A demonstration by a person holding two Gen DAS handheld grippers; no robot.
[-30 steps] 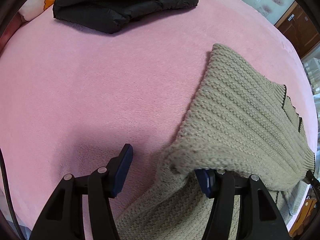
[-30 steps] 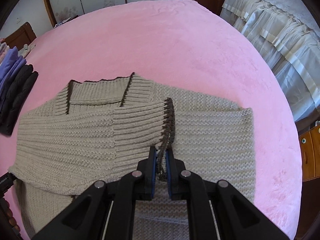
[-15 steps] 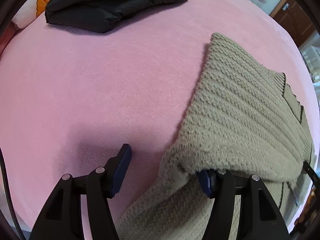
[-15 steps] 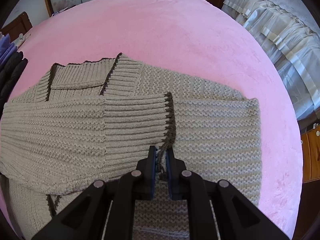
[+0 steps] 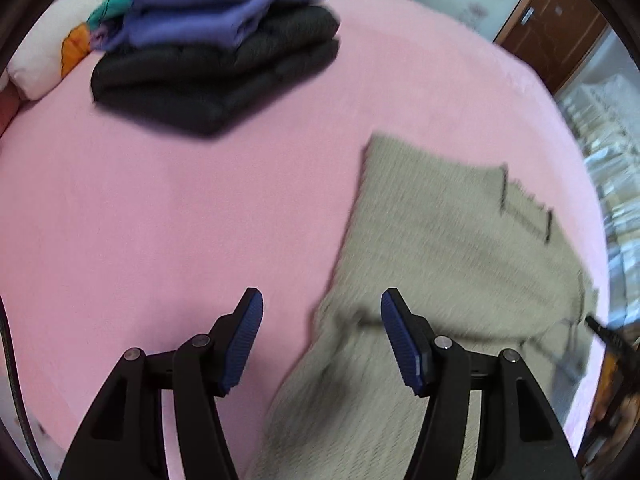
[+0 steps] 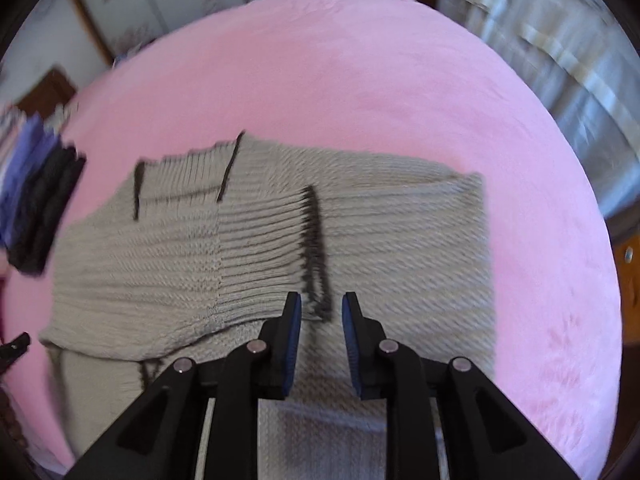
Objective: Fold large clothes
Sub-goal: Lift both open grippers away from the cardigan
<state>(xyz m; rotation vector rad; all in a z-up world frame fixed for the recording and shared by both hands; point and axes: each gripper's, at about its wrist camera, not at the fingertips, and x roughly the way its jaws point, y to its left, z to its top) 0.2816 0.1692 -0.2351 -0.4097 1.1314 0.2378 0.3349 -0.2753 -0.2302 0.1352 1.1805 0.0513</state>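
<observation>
A beige ribbed knit sweater with dark trim lies on the pink bed, one sleeve folded across its body with the dark cuff near the middle. My right gripper is open, just above the cuff's lower end, holding nothing. In the left wrist view the sweater lies at the right. My left gripper is open and empty above the sweater's left edge, where the folded sleeve bends.
A stack of folded clothes, black under purple, sits at the far left of the pink bed cover, also seen in the right wrist view. A white pillow lies behind it. Curtains and wooden furniture stand beyond the bed.
My right gripper has opened and let go of the sleeve cuff. My left gripper has lifted off the sleeve fold and pulled back. The sleeve now rests flat across the sweater.
</observation>
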